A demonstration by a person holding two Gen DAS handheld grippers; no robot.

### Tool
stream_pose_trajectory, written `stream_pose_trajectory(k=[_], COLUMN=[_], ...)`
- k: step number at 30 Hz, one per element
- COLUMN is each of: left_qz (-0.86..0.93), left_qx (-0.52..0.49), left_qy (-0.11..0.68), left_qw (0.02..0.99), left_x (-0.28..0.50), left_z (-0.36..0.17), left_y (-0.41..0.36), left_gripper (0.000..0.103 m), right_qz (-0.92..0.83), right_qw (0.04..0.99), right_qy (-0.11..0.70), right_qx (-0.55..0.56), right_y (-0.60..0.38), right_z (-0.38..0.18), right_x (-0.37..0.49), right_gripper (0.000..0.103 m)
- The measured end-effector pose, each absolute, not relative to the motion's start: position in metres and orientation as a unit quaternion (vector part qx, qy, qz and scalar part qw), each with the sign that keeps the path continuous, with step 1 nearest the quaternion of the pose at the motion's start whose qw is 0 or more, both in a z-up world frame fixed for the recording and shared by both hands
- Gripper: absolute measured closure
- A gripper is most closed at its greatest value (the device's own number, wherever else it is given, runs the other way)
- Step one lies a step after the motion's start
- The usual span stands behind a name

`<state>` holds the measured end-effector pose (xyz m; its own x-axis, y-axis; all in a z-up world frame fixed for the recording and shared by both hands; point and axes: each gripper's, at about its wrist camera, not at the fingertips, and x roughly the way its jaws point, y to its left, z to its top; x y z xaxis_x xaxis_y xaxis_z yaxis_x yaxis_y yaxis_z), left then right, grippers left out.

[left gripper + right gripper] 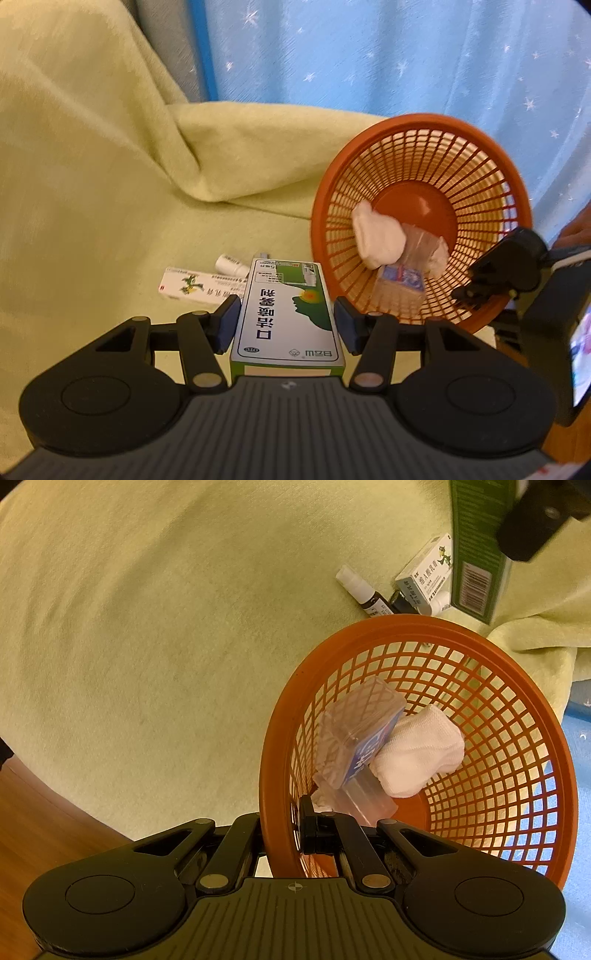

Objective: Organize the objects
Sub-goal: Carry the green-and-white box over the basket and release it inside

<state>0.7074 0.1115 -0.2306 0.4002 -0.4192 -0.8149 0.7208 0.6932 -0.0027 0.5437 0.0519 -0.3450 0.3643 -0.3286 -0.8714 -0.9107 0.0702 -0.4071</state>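
Now, line by line:
Left gripper (286, 326): jaws closed on the green and white medicine box (288, 317), one blue pad (227, 326) on each long side; the box lies lengthwise between them, its far end pointing away.
Right gripper (282, 829): jaws narrow, pinched on the near rim of the orange basket (480, 642), one finger outside the wall and one inside.
Orange basket: tilted, its open mouth turned toward the left jaws; seen from the left wrist, it stands ahead and to the right of them.
In the basket: a white cloth bundle (417, 753) and a clear plastic case with a blue label (360, 734), touching each other, just beyond the right jaws.
Small white box with a green figure (195, 288): on the cloth, just ahead and left of the left jaws.
Small spray bottle (360, 589): on the cloth beyond the basket's far rim, beside the white box.
Yellow-green cloth (166, 646): covers the surface under everything.
Blue starred curtain (388, 55): behind the basket.
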Motion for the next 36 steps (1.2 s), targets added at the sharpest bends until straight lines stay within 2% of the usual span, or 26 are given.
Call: stream_pose_trajectory(k=[21,36], left_qz=[-0.409,-0.423], left_qx=[0.176,0.173], left_qy=[0.410,0.416], left_qw=[0.796,0.786], left_x=[0.700,0.706], left_z=[-0.212,-0.219], left_y=[0.076,0.052], left_gripper=[0.053,0.053], right_qz=[0.271,0.273], right_qw=[0.540,0.541], right_qy=[0.494,0.493], right_qx=[-0.625,-0.625], right_y=[0.052,0.054], right_z=[-0.346,-0.347], right_x=[0.545,0.543], right_gripper=[0.103,0.103])
